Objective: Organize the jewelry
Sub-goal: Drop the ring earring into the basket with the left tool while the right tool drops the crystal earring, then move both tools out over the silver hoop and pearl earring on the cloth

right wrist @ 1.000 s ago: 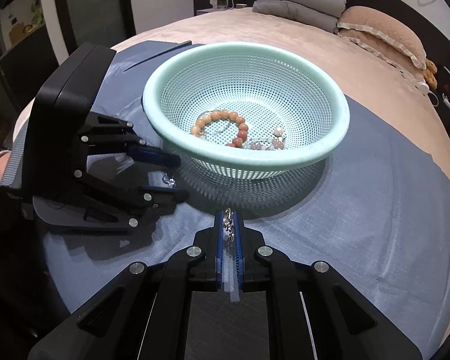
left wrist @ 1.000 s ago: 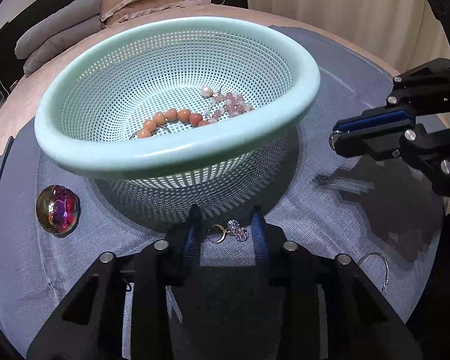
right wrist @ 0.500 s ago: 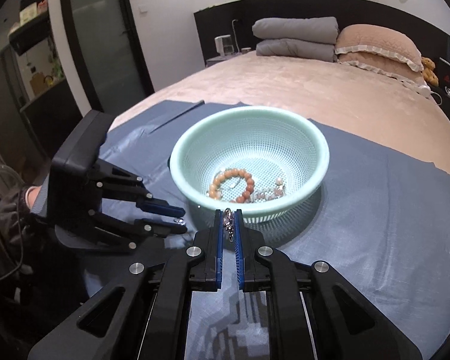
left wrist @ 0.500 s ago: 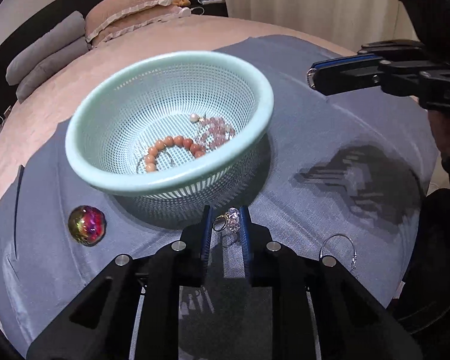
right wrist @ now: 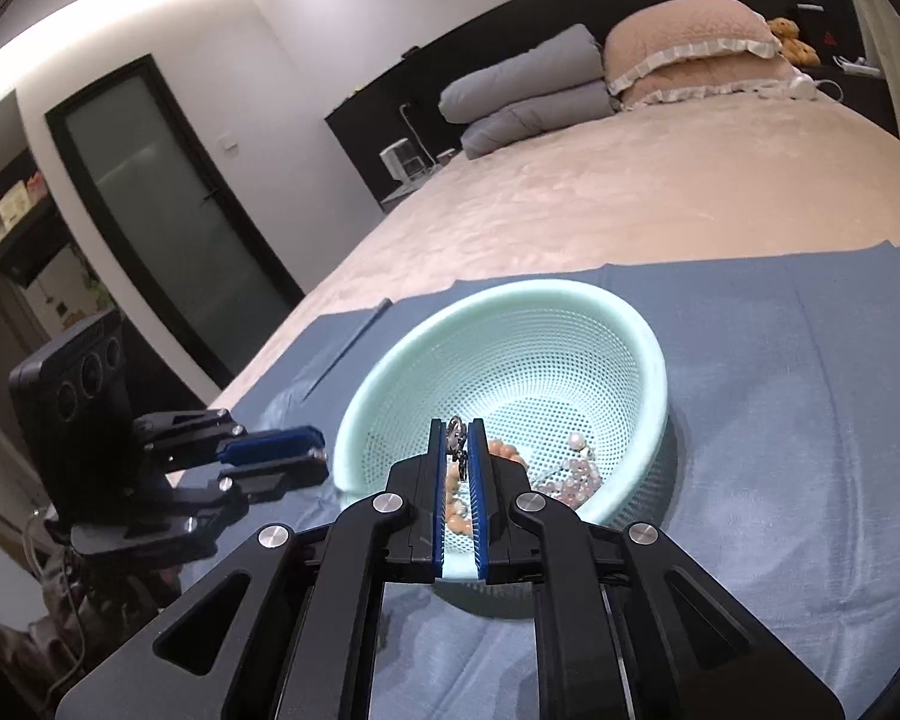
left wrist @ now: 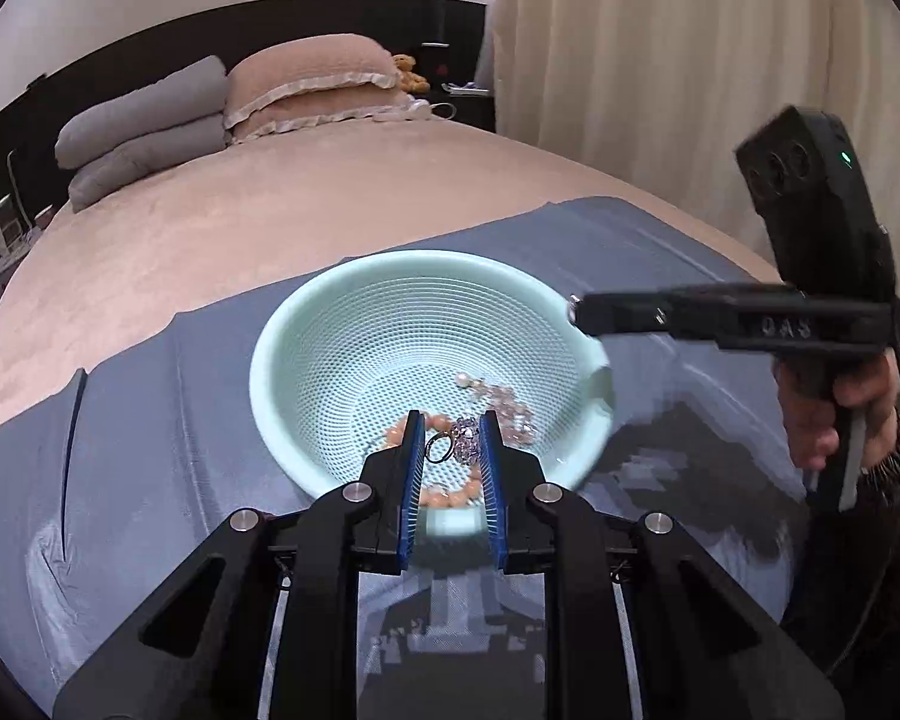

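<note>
Both clamped grippers had risen above the one basket (left wrist: 282, 360), left gripper (left wrist: 450, 441) pinching a ring (left wrist: 438, 447), right gripper (right wrist: 457, 447) an earring (right wrist: 455, 438), two bracelets (left wrist: 444, 495) lying lower-centre inside.

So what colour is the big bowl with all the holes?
Pale mint green. The bowl shows best in the right wrist view.

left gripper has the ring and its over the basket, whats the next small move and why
Probably open the left gripper a little and let the crystal ring drop. It is pinched between the blue pads, and in the left wrist view it hangs inside the rim of the mint basket, above the orange bead bracelet already lying there. The right gripper also holds a small piece, so it could follow.
</note>
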